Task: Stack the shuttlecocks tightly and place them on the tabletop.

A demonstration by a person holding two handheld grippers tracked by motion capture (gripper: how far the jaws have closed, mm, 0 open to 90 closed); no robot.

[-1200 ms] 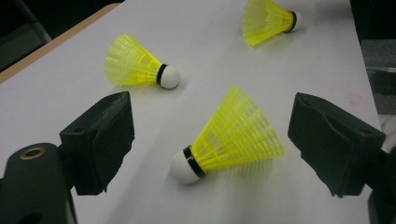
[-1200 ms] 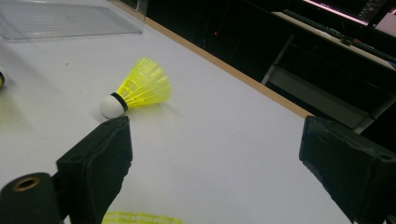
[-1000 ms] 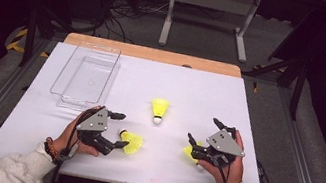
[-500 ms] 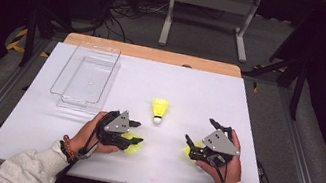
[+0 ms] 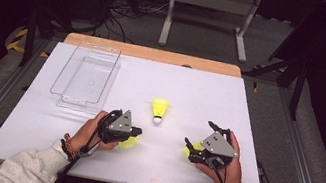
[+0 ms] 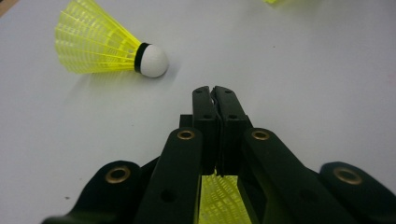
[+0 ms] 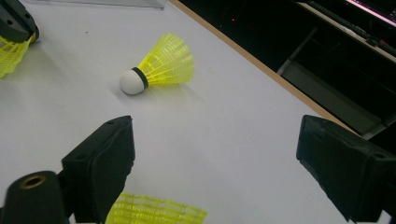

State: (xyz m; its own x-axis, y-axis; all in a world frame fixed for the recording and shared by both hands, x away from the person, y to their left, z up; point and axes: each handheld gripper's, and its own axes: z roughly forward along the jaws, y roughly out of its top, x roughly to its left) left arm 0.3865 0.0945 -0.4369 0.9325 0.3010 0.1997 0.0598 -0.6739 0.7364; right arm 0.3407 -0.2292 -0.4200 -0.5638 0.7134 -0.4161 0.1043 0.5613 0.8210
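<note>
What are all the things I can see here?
middle shuttlecock: one, yellow with a white tip, lying at the table's centre
left shuttlecock: one, yellow, at the left gripper
right shuttlecock: one, yellow, at the right gripper
tray: one, clear, far left of the table
table: one, white top with a wooden far edge
stand: one, pale metal, on the floor beyond the table
left gripper: one, black; its jaws have just been closing and are shut, seemingly pinching the left shuttlecock's skirt
right gripper: one, black, jaws open around the right shuttlecock's skirt
hands: two, in pale sleeves, at the near edge
</note>
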